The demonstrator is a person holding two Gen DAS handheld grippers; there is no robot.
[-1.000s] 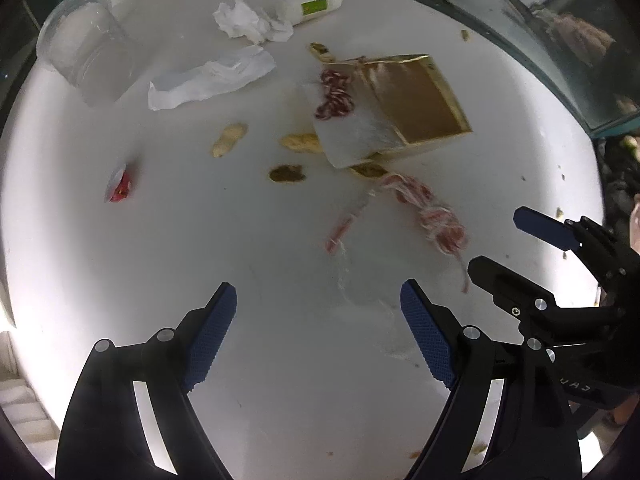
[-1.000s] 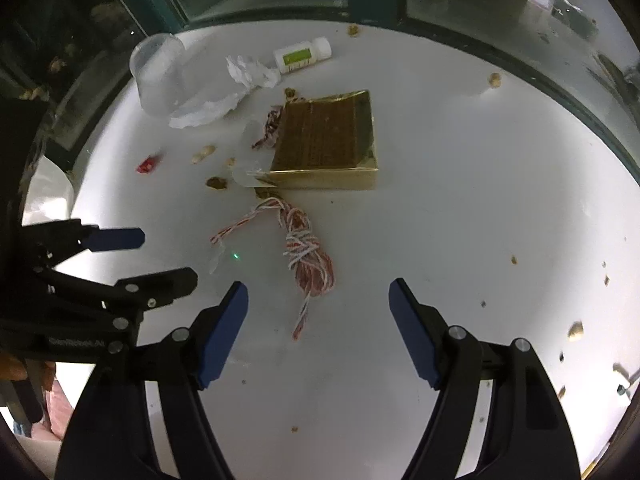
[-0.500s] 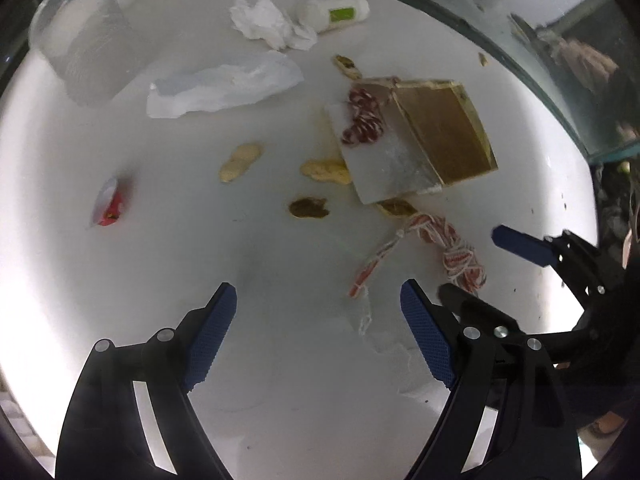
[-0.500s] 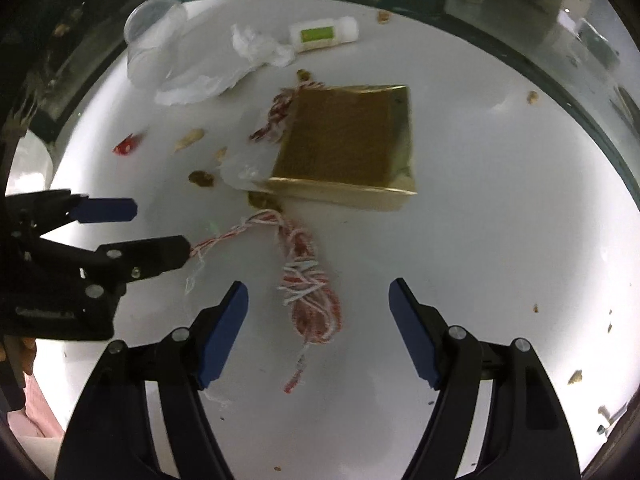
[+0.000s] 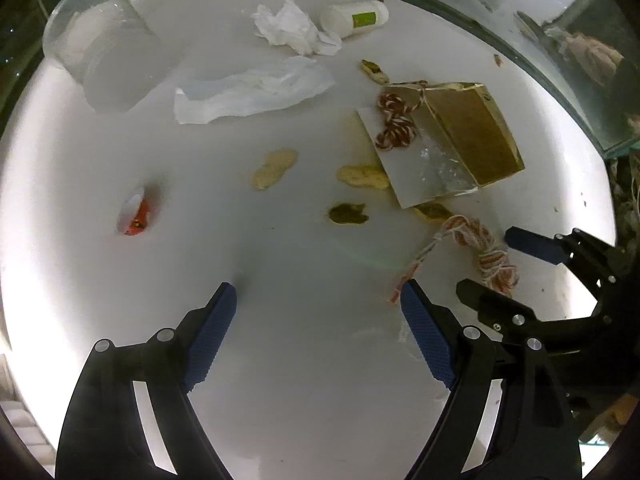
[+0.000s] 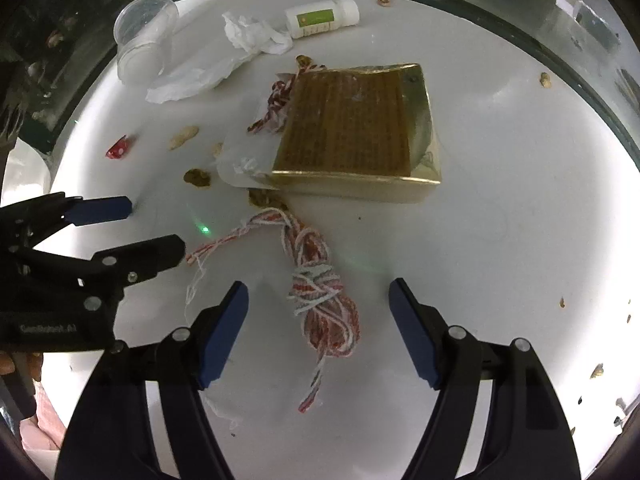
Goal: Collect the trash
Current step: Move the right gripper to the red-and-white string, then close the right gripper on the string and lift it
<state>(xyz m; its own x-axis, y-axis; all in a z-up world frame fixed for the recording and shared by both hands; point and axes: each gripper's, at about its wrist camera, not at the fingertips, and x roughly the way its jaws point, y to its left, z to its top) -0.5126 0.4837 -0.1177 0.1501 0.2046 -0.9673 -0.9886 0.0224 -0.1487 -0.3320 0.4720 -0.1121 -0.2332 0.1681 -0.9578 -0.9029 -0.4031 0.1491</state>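
Trash lies on a round white table point(image 5: 304, 420). A red-and-white string bundle point(image 6: 320, 300) lies between the open fingers of my right gripper point(image 6: 318, 296); it also shows in the left wrist view point(image 5: 488, 256). A gold box point(image 6: 356, 136) sits beyond it, with a second string piece point(image 5: 394, 126) on its clear flap. My left gripper point(image 5: 318, 300) is open and empty over bare table. A red wrapper point(image 5: 138, 216), peanut shells point(image 5: 274, 168), a white plastic wrapper point(image 5: 252, 90), a crumpled tissue point(image 5: 288, 28), a white bottle point(image 5: 354, 20) and a clear cup point(image 5: 100, 40) lie farther off.
The table's rim curves close behind the bottle and cup, with dark glass beyond. Small crumbs point(image 6: 544, 80) dot the right side of the table. My right gripper point(image 5: 492, 268) shows at the right in the left wrist view, my left gripper point(image 6: 154, 228) at the left in the right wrist view.
Both grippers have moved forward and lower toward the trash. The string bundle now lies between the right gripper's fingers. Both stay open.
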